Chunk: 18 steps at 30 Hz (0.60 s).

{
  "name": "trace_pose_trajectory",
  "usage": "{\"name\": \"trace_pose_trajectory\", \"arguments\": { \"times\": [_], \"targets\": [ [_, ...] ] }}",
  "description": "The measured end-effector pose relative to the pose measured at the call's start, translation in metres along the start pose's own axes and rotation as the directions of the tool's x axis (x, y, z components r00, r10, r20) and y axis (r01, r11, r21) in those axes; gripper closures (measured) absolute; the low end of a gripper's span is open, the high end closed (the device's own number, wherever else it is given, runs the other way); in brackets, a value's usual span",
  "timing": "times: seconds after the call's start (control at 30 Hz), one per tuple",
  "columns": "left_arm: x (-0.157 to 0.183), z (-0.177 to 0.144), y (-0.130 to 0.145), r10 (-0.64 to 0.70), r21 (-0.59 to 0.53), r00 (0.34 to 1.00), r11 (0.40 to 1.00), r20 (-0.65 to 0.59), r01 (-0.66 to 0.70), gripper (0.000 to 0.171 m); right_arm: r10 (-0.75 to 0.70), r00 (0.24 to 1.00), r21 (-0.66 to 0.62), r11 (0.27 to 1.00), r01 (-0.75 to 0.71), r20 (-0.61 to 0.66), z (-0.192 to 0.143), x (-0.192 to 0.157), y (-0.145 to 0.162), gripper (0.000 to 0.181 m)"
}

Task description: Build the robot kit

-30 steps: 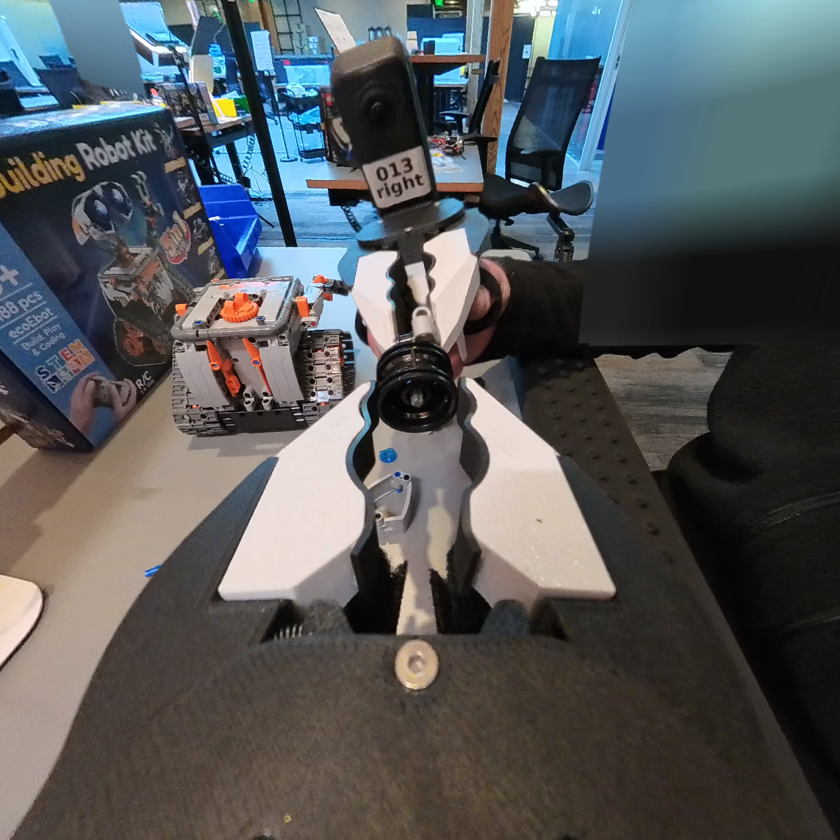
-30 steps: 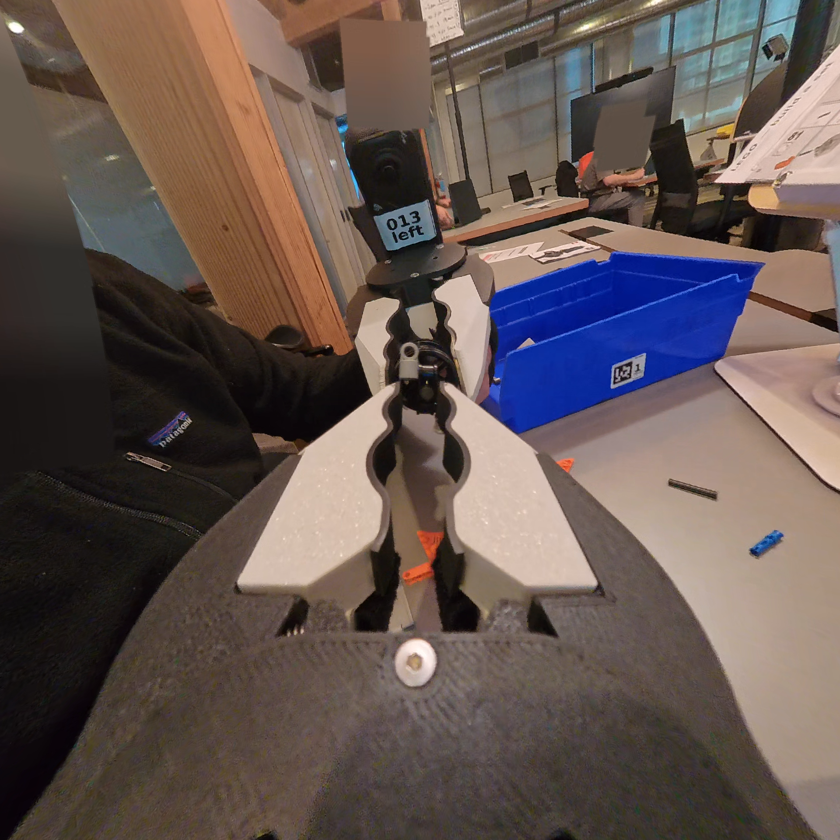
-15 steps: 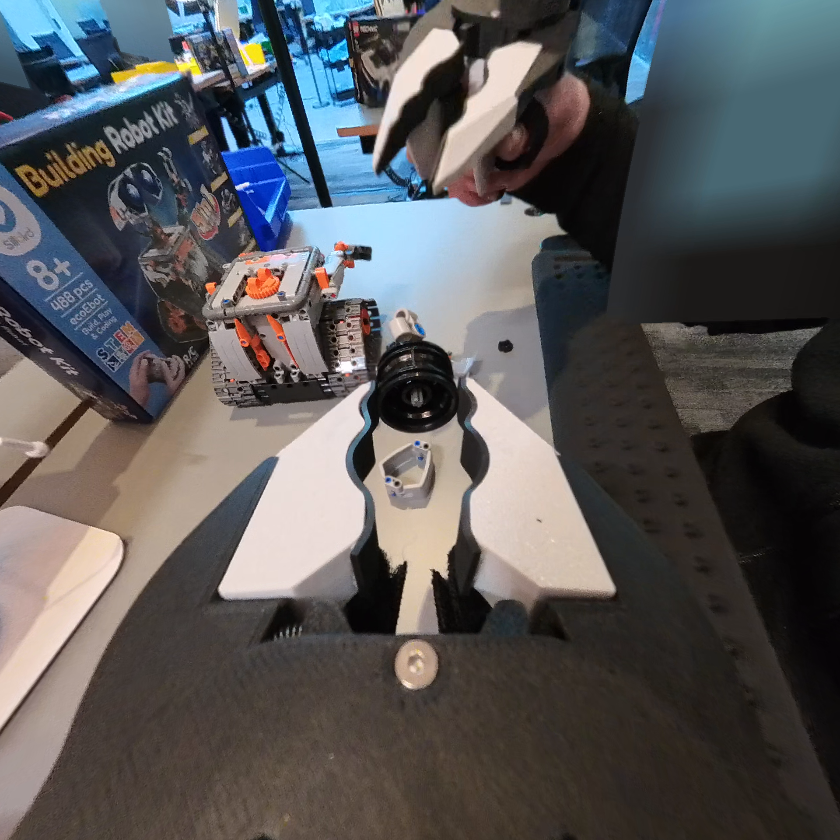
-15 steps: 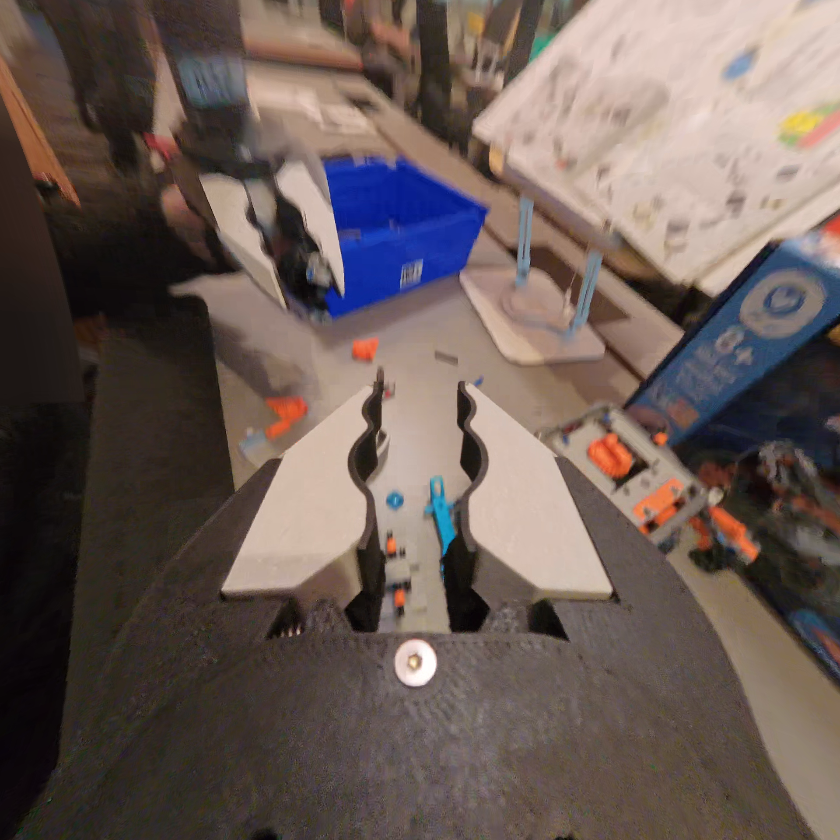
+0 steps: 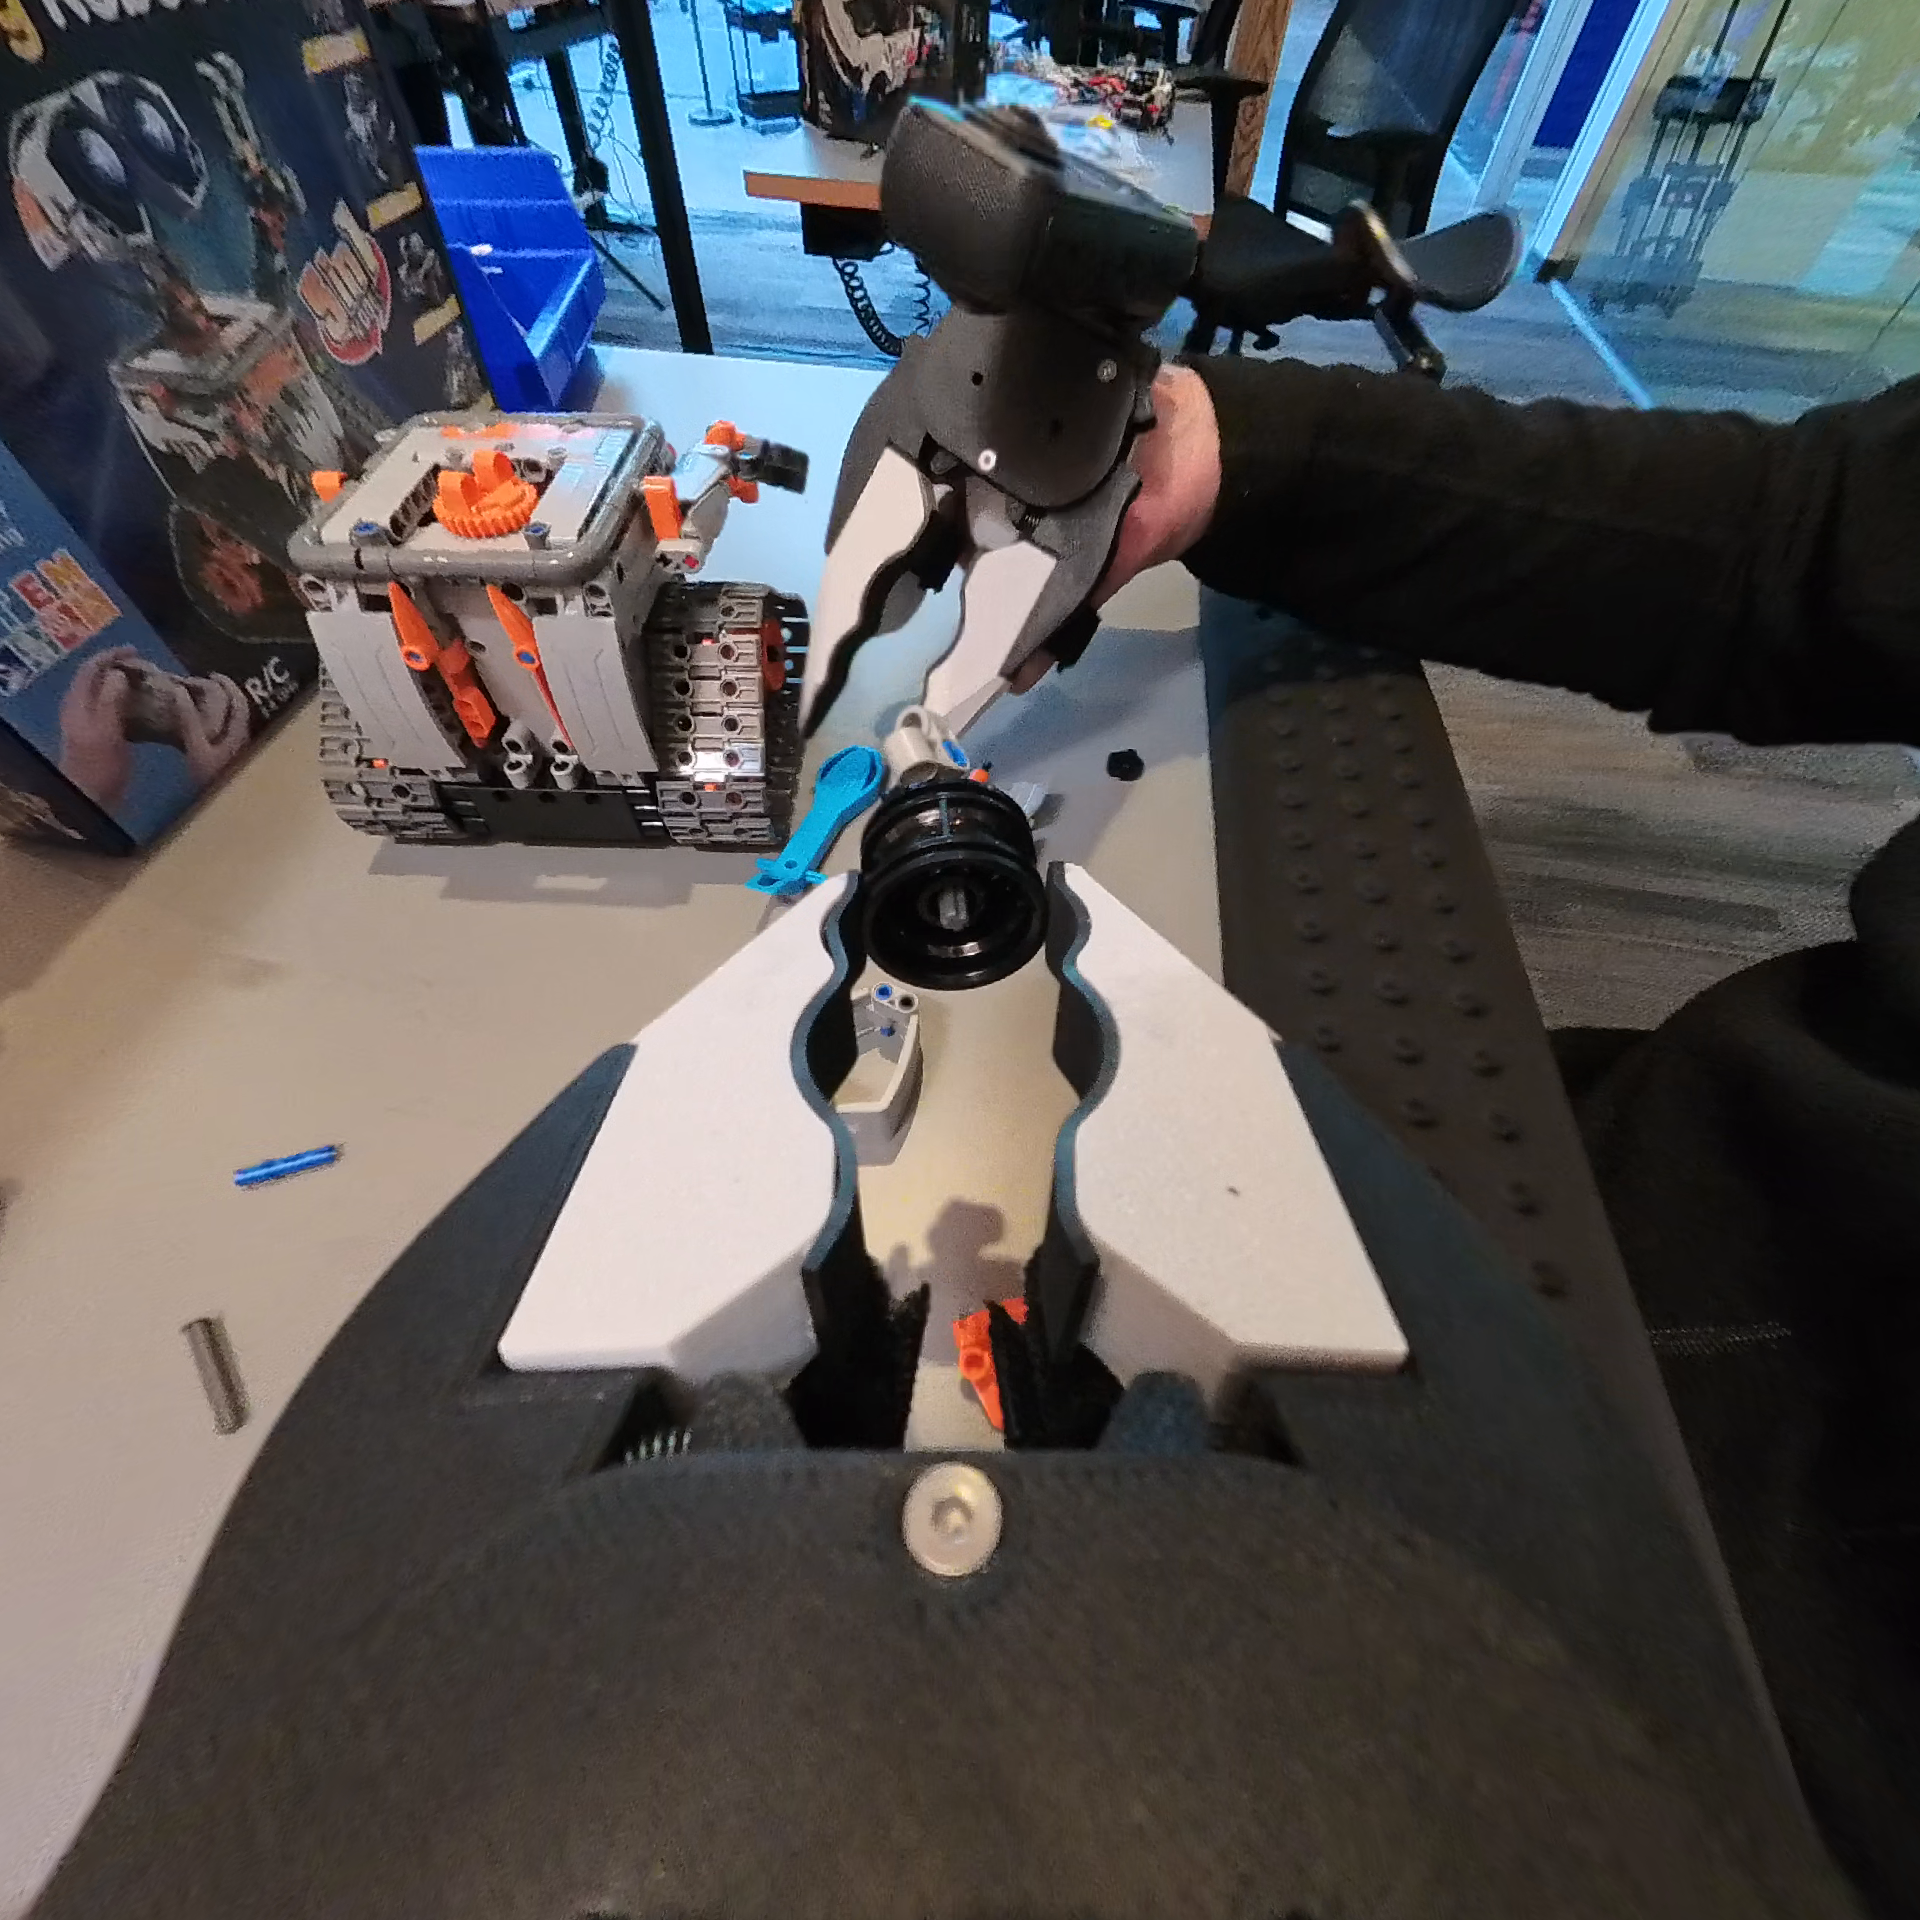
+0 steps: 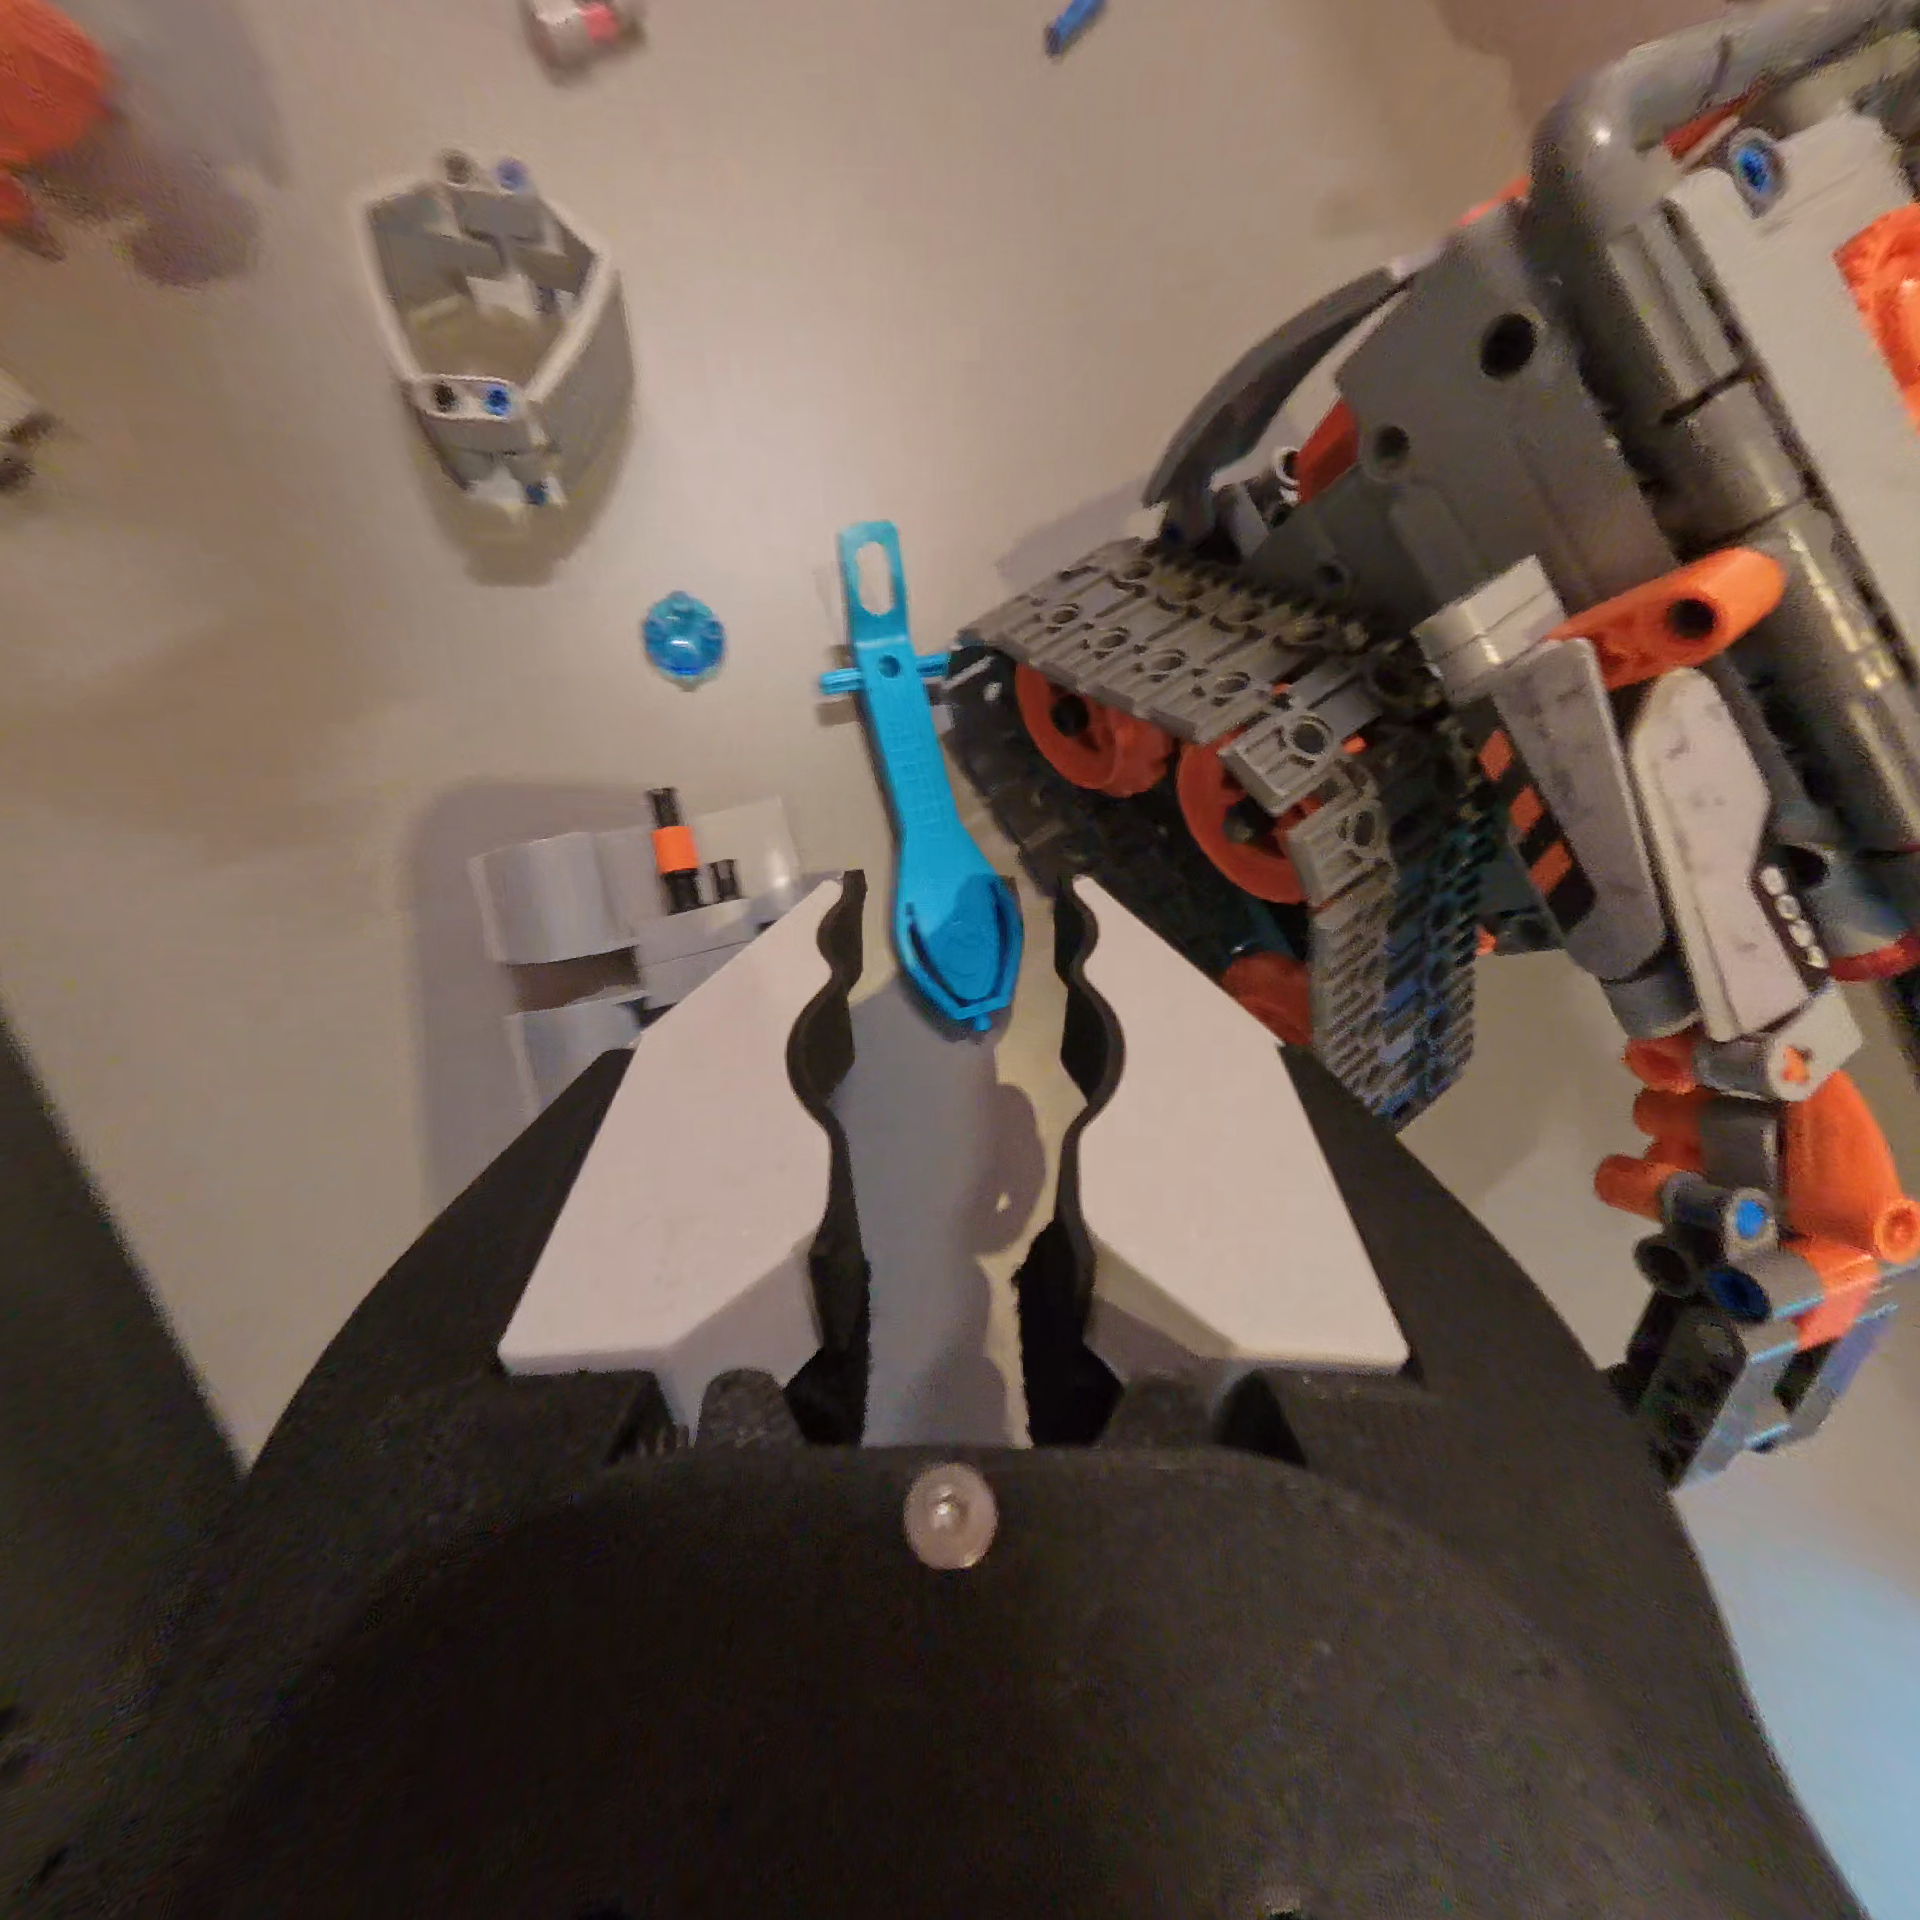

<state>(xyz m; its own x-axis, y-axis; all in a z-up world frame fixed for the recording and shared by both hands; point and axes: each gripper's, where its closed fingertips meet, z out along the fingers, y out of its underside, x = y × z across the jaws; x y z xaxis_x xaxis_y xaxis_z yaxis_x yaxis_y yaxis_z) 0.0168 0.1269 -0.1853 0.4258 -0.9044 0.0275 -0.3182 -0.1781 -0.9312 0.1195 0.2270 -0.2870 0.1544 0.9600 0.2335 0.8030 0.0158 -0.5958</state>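
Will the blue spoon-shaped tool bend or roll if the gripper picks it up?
The blue tool looks like thin moulded plastic, so probably light and mostly stiff. It lies flat on the table, so rolling seems unlikely; its smooth handle might slip.

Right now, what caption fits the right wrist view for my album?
Open right gripper poised over a blue tool on the table, beside a tracked brick robot.

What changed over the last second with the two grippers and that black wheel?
The right gripper let go of the grey connector on the black wheel, swung away, and now points down, jaws open, over the blue tool beside the tracked robot model. The left gripper stays shut on the wheel.
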Motion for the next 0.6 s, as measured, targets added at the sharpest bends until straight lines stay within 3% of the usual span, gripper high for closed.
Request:
{"name": "trace_pose_trajectory", "arguments": {
  "times": [0.13, 0.3, 0.47, 0.6],
  "targets": [
    [-0.004, 0.008, 0.003, -0.054, 0.004, 0.998, 0.999, -0.024, 0.054, 0.139, 0.098, 0.993, -0.005, 0.995, -0.098, 0.069, 0.013, -0.001, 0.006, 0.142],
    [-0.004, 0.008, -0.001, -0.105, 0.055, 0.992, 0.992, -0.074, 0.109, 0.139, 0.182, 0.97, 0.039, 0.981, -0.191, 0.159, 0.017, -0.005, 0.005, 0.158],
    [-0.007, 0.007, -0.003, -0.094, 0.069, 0.994, 0.993, -0.058, 0.098, 0.14, 0.141, 0.983, 0.019, 0.989, -0.144, 0.115, 0.011, -0.005, 0.007, 0.159],
    [-0.01, 0.006, -0.006, -0.076, 0.095, 0.996, 0.992, -0.047, 0.081, 0.14, 0.088, 0.993, 0.093, 0.991, -0.094, 0.074, -0.012, -0.015, -0.014, 0.159]
  ]
}}
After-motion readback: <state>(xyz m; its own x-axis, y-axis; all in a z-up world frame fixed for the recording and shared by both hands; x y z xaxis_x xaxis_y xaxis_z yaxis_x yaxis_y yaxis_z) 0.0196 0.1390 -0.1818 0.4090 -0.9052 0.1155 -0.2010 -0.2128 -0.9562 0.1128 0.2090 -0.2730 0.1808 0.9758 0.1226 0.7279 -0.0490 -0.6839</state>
